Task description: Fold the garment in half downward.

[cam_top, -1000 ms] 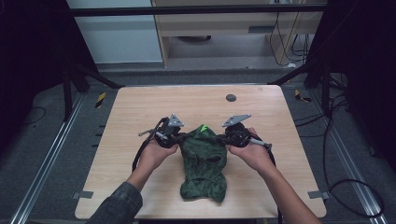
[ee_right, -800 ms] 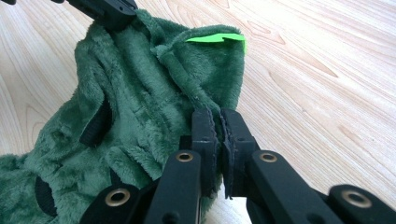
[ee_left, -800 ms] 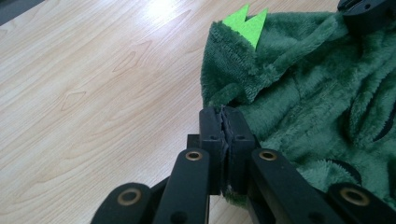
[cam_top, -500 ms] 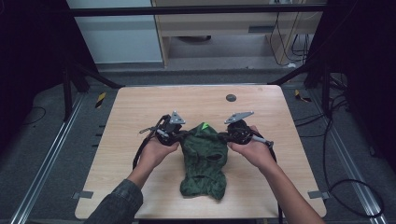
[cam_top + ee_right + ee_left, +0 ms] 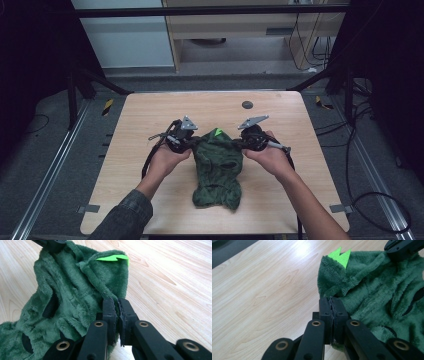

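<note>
A dark green fleece garment with a bright green spiked crest lies on the wooden table, its far end raised between my hands. My left gripper is shut on the garment's left edge. In the left gripper view its jaws pinch the fleece just below the crest. My right gripper is shut on the opposite edge. The right gripper view shows its jaws clamped on a fold of the fleece near the crest.
A small dark round disc sits on the table beyond the garment. Black frame legs stand at the table's far corners. Cables trail on the floor to the right.
</note>
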